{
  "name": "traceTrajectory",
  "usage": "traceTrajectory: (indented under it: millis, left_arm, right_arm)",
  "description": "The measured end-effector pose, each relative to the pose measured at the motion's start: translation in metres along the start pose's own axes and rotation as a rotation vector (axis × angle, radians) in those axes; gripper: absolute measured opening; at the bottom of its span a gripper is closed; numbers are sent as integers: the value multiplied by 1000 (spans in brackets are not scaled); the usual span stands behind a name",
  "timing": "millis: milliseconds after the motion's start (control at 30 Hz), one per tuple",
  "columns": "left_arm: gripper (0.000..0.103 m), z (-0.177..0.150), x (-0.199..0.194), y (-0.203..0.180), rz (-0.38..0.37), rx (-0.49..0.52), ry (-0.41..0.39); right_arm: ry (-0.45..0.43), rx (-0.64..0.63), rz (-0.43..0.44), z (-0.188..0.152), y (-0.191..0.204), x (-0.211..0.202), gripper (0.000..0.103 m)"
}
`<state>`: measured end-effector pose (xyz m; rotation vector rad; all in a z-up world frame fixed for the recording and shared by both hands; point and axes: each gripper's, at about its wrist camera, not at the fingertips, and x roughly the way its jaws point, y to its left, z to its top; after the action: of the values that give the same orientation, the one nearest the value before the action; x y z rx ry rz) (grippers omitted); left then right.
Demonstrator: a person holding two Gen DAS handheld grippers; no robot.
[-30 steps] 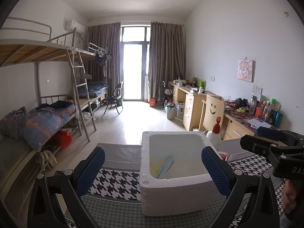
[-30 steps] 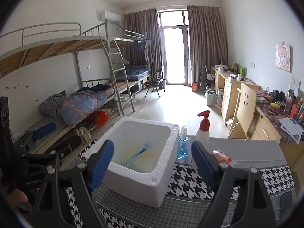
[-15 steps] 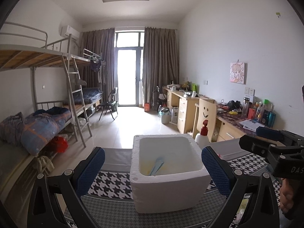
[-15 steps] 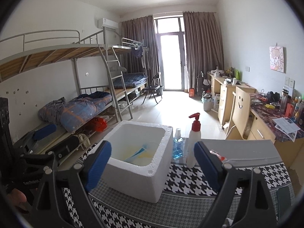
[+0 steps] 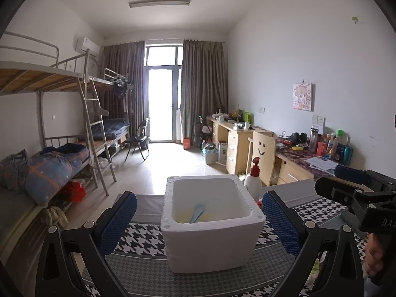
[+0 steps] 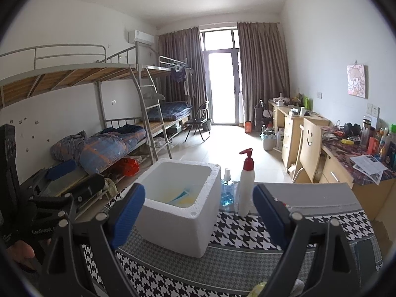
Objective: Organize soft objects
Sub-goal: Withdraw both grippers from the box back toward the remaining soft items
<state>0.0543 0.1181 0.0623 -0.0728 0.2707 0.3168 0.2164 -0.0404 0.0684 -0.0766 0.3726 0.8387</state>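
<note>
A white foam box (image 5: 212, 235) stands on the houndstooth table cloth (image 5: 138, 237); it also shows in the right wrist view (image 6: 178, 225). Yellow and blue soft items (image 5: 198, 214) lie inside it, also seen from the right (image 6: 180, 196). My left gripper (image 5: 199, 219) is open and empty, held high in front of the box. My right gripper (image 6: 199, 211) is open and empty, just right of the box. A yellow-green soft thing (image 6: 258, 288) peeks at the bottom edge, under the right gripper. The right gripper's body (image 5: 356, 198) shows at the right of the left view.
A white pump bottle with a red top (image 6: 246, 190) and a small blue spray bottle (image 6: 227, 190) stand behind the box on the right. Bunk beds (image 5: 49, 153) line the left wall, cluttered desks (image 5: 309, 156) and a wooden chair (image 5: 263, 158) the right.
Both grippers have drawn back and risen, so the box looks smaller and lower in both views. Both stay open and empty.
</note>
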Motion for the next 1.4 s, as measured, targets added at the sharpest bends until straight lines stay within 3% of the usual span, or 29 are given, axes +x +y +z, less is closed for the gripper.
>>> traceTrajectory:
  millis: [1400]
  left_arm:
    - [102, -25, -29, -24, -45, 7, -24]
  right_arm:
    - [-50, 3, -14, -41, 0, -38, 92]
